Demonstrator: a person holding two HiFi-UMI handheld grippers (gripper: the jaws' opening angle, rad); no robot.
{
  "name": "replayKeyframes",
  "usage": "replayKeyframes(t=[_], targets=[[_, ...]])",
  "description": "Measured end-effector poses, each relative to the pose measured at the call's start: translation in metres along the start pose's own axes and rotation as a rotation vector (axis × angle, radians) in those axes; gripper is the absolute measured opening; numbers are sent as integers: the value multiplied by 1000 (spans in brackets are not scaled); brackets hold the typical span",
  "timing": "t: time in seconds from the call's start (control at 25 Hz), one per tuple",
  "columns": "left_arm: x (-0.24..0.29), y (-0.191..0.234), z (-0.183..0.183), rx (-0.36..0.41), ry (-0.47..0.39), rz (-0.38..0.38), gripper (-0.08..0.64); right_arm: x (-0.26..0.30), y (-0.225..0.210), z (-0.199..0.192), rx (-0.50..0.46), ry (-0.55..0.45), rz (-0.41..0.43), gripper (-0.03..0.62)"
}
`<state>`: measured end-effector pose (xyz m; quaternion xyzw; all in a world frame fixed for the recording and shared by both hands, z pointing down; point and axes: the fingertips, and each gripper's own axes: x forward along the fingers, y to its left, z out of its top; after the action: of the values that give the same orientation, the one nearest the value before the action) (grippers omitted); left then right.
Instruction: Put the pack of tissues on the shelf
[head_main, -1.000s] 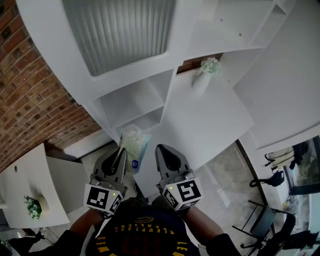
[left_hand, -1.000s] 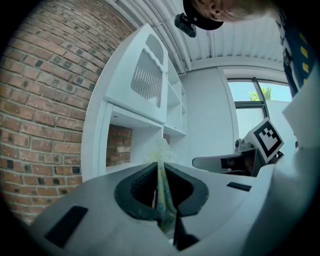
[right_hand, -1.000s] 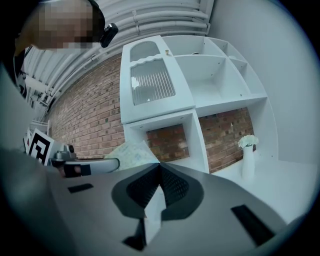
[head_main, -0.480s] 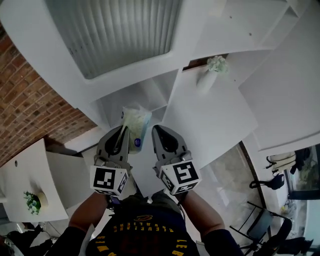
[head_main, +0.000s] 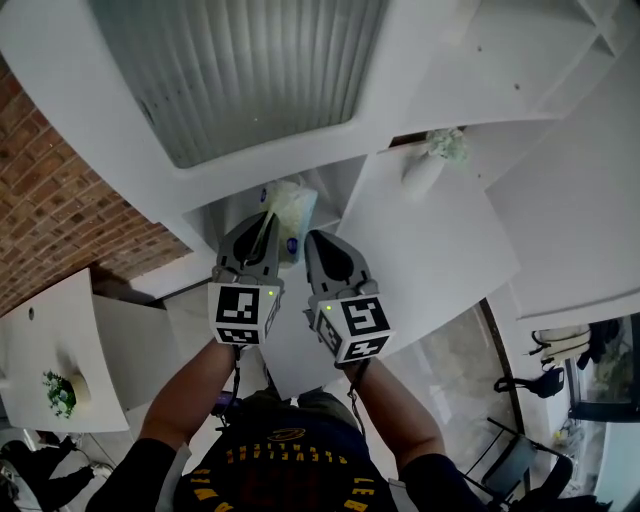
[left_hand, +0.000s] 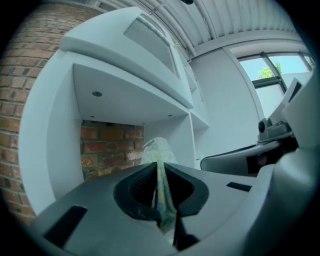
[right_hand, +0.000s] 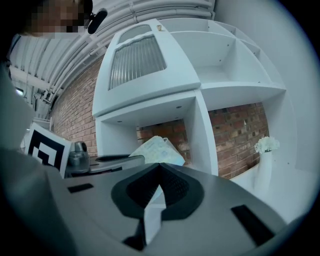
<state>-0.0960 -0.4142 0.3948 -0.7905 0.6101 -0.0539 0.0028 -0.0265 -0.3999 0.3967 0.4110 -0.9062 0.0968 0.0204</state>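
Furnished room: white shelving (right_hand: 235, 90), brick wall (head_main: 60, 220)

Tissue pack (head_main: 290, 210) left of vase (head_main: 421, 172)

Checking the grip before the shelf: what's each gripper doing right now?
Left gripper: closed on the pack of tissues, pinching its edge.
Right gripper: closed, holding nothing.

Head view looked steeply down from above the left gripper (head_main: 266, 222) and right gripper (head_main: 320, 245), facing the white shelf unit (head_main: 430, 240). Each gripper view looked level along its jaws, close in. All shared one open compartment (left_hand: 110, 150).
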Motion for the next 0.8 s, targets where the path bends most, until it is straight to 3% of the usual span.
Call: replayKeyframes(t=[0.16,0.8], targets=[[21,6,-5,-36,24,7,15,12,-9,-5,3,21,-8,6],[70,22,-29,-11,106,35,15,18,-23,-27,26,72,-28,6]])
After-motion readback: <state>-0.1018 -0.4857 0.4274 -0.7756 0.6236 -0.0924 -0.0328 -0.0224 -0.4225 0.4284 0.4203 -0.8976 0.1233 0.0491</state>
